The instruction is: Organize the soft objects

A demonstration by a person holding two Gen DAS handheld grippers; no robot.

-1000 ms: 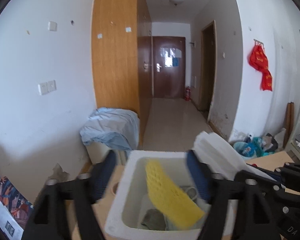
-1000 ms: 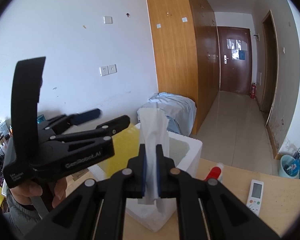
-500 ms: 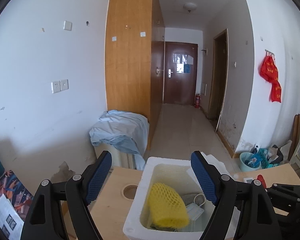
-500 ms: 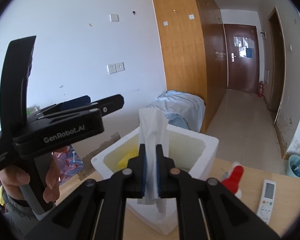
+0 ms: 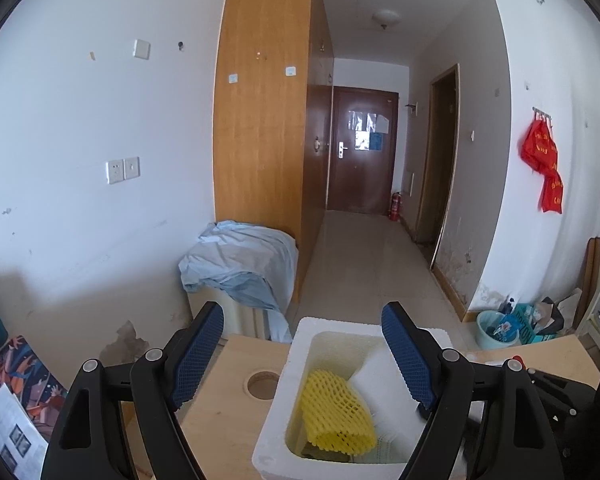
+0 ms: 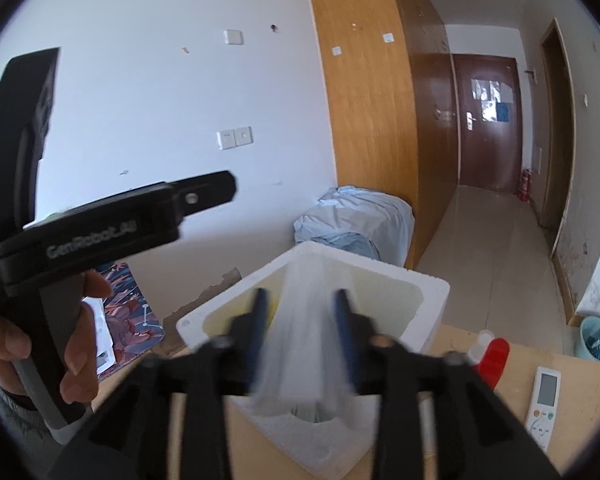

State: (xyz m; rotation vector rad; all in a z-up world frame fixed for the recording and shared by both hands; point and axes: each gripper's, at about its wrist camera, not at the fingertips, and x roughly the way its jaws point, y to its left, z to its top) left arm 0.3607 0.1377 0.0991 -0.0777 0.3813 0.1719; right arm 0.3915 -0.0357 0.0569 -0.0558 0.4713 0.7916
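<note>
White foam sheet (image 6: 304, 336), blurred with motion, sits between the fingers of our right tool (image 6: 300, 312) low in the middle of the right wrist frame, above the open white foam box (image 6: 432, 292); our right tool's jaws have just been opening, and the blue pads now stand clear of the sheet on both sides, so it is no longer pinched. In the left wrist frame the same sheet (image 5: 384, 392) shows as a pale slab leaning inside the box (image 5: 300, 344), at the lower centre, just beside a yellow foam net sleeve (image 5: 336, 412) that lies tilted against the box's near wall. Something dark lies under the net at the bottom, too hidden for us to name. Our left tool (image 5: 304, 356) stands wide apart with nothing between its blue pads, framing the box from either side without touching it. In the right wrist frame that left tool (image 6: 112, 224) fills the left edge, gripped by our left hand (image 6: 76, 344). The box rests on the wooden bench (image 5: 228, 408), which has a round hole (image 5: 263, 385) just left of the box. At the lower right of the right wrist frame a white remote control (image 6: 544, 400) lies on the bench, with a red-capped bottle (image 6: 494, 356) between it and the box. Beyond the bench, a pale blue cloth (image 5: 240, 264) drapes over a low unit against the wall.
</note>
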